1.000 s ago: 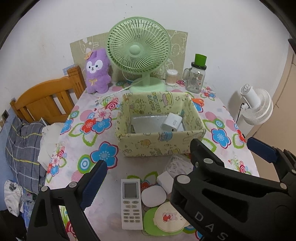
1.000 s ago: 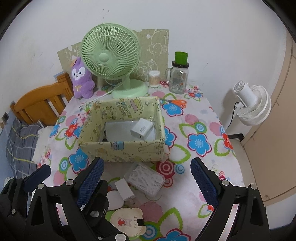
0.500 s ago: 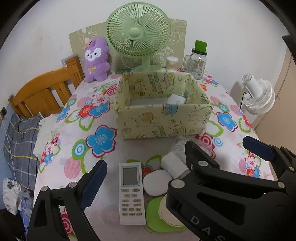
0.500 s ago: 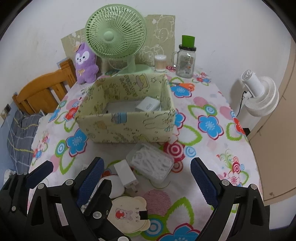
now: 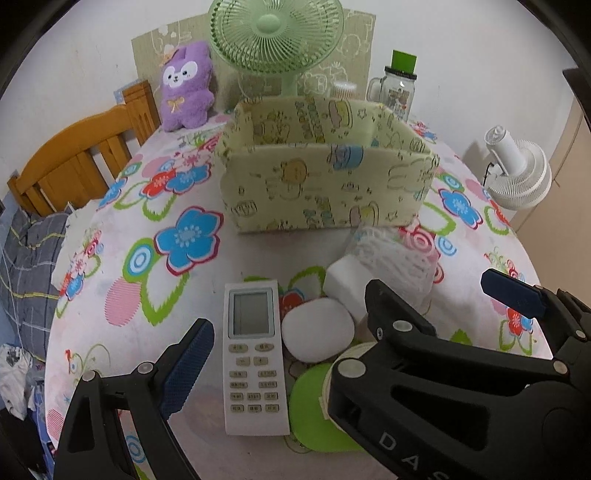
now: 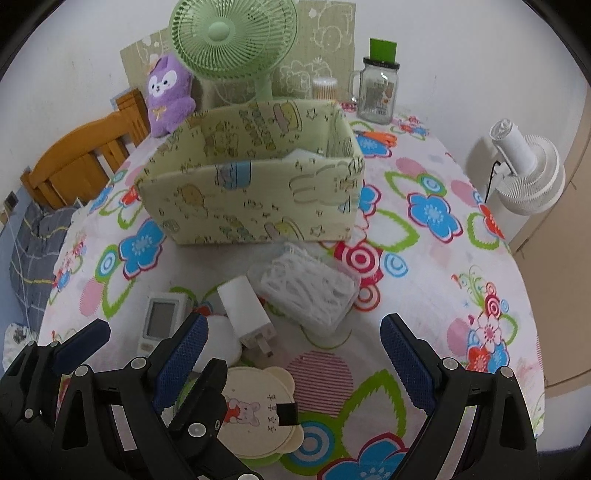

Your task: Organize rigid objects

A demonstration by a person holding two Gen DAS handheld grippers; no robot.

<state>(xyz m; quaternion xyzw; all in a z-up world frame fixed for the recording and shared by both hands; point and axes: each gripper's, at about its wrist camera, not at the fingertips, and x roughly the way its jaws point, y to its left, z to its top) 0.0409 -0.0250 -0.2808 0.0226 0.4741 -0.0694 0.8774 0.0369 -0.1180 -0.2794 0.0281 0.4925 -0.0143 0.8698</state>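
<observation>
A pale yellow fabric storage box (image 5: pixel 325 184) stands mid-table, also in the right wrist view (image 6: pixel 255 192), with a white item barely showing inside. In front of it lie a white remote (image 5: pixel 255 354), a white round pad (image 5: pixel 317 334), a white charger plug (image 6: pixel 245 312), a clear box of cotton swabs (image 6: pixel 306 291) and a cream bear-shaped mirror (image 6: pixel 258 410) on a green base. My left gripper (image 5: pixel 295 373) is open, low over the remote and pad. My right gripper (image 6: pixel 291 365) is open, low over the mirror and charger. Both are empty.
A green desk fan (image 5: pixel 275 33), a purple plush (image 5: pixel 186 86), a glass jar with green lid (image 6: pixel 376 90) and a swab jar (image 6: pixel 325 88) stand at the back. Orange scissors (image 6: pixel 380 137) lie behind the box. A wooden chair (image 5: pixel 77 162) is left, a white fan (image 6: pixel 524 173) right.
Both grippers have dropped lower and closer to the items at the table's front; the box interior is now mostly hidden behind its front wall. Both stay open.
</observation>
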